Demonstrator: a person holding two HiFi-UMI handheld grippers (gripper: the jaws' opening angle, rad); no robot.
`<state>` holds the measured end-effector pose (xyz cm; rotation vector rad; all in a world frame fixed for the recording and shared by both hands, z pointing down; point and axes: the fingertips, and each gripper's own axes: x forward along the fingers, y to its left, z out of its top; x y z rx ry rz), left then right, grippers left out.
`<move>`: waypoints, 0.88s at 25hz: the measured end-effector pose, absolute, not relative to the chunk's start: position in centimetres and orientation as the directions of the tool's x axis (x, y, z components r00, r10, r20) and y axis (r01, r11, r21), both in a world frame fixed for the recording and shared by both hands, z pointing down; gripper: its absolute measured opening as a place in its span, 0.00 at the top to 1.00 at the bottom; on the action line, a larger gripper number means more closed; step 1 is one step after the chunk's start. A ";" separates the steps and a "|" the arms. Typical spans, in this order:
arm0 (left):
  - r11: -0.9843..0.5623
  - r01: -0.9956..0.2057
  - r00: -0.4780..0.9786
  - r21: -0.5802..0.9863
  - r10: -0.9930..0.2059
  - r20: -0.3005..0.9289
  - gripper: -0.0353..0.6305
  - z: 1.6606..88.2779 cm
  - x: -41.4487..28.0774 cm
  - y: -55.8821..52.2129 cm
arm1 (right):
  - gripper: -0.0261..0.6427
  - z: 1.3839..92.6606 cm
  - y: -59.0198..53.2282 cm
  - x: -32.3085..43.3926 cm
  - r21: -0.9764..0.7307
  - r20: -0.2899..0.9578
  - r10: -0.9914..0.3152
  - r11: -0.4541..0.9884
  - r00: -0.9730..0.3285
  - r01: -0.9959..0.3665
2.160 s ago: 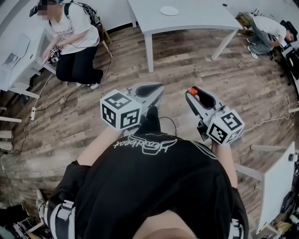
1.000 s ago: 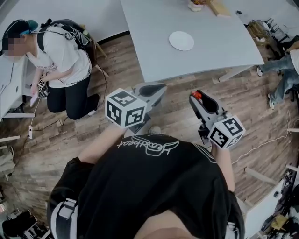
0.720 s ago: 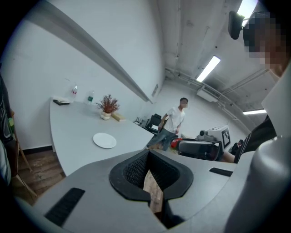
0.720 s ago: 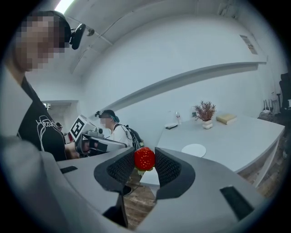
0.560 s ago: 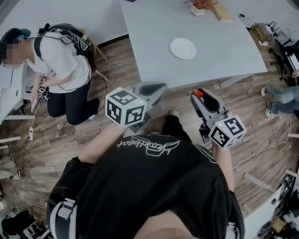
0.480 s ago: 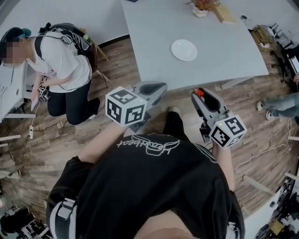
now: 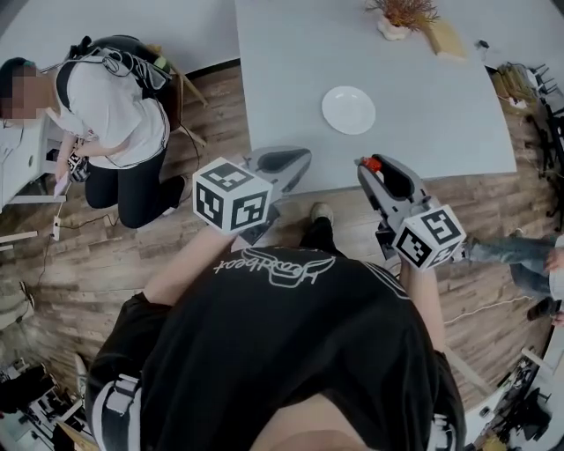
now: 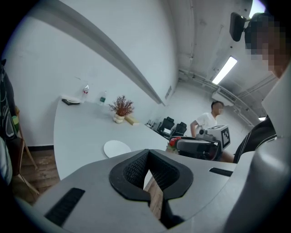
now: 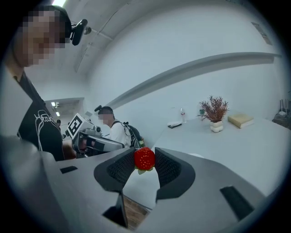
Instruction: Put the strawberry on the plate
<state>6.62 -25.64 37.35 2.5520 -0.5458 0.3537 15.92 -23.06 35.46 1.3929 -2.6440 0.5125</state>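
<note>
A white plate lies on the grey table, ahead of both grippers, and shows again in the left gripper view as the plate. My right gripper is at the table's near edge, shut on a small red strawberry. In the right gripper view the strawberry sits pinched between the black pads at the tips of that gripper. My left gripper hangs over the same edge further left. Its pads meet at the tip with nothing between them.
A potted dried plant and a book-like block stand at the table's far side. A person crouches on the wooden floor to the left. Another person's legs show at the right.
The table and plate have drawn nearer, and both grippers now reach the table's near edge. The grippers keep the same pose, and the strawberry stays in the right one.
</note>
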 end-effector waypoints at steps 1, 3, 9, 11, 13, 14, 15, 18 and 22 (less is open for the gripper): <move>-0.788 -0.451 0.881 0.420 -0.318 0.349 0.94 37.6 7.0 -26.4 | 0.77 35.7 -24.0 16.3 -0.244 0.256 -0.773 0.529 -0.580 -0.813; -0.776 -0.467 0.873 0.424 -0.330 0.358 0.94 38.1 7.8 -27.7 | 0.76 36.2 -25.3 17.1 -0.249 0.264 -0.761 0.540 -0.593 -0.804; -0.739 -0.507 0.853 0.445 -0.353 0.385 0.94 39.6 9.4 -30.7 | 0.76 37.9 -29.0 18.6 -0.264 0.292 -0.724 0.567 -0.625 -0.780; -0.724 -0.518 0.846 0.454 -0.359 0.393 0.94 40.0 9.8 -31.5 | 0.76 38.2 -30.4 19.0 -0.272 0.298 -0.711 0.577 -0.637 -0.770; -0.713 -0.528 0.841 0.461 -0.364 0.400 0.94 40.5 10.2 -32.6 | 0.76 38.5 -32.0 19.5 -0.270 0.303 -0.703 0.583 -0.643 -0.766; -0.707 -0.533 0.838 0.464 -0.367 0.404 0.94 40.7 10.3 -33.1 | 0.77 38.6 -32.9 19.8 -0.267 0.305 -0.702 0.586 -0.644 -0.765; -0.701 -0.539 0.835 0.467 -0.371 0.408 0.94 41.0 10.4 -33.6 | 0.76 38.8 -33.7 20.0 -0.266 0.305 -0.700 0.589 -0.646 -0.763; -0.680 -0.558 0.824 0.476 -0.383 0.418 0.94 41.7 10.3 -34.5 | 0.76 39.5 -35.5 20.2 -0.276 0.299 -0.689 0.600 -0.660 -0.751; -0.662 -0.574 0.813 0.482 -0.395 0.428 0.94 42.3 10.2 -35.0 | 0.76 41.0 -37.8 20.3 -0.257 0.322 -0.685 0.601 -0.653 -0.757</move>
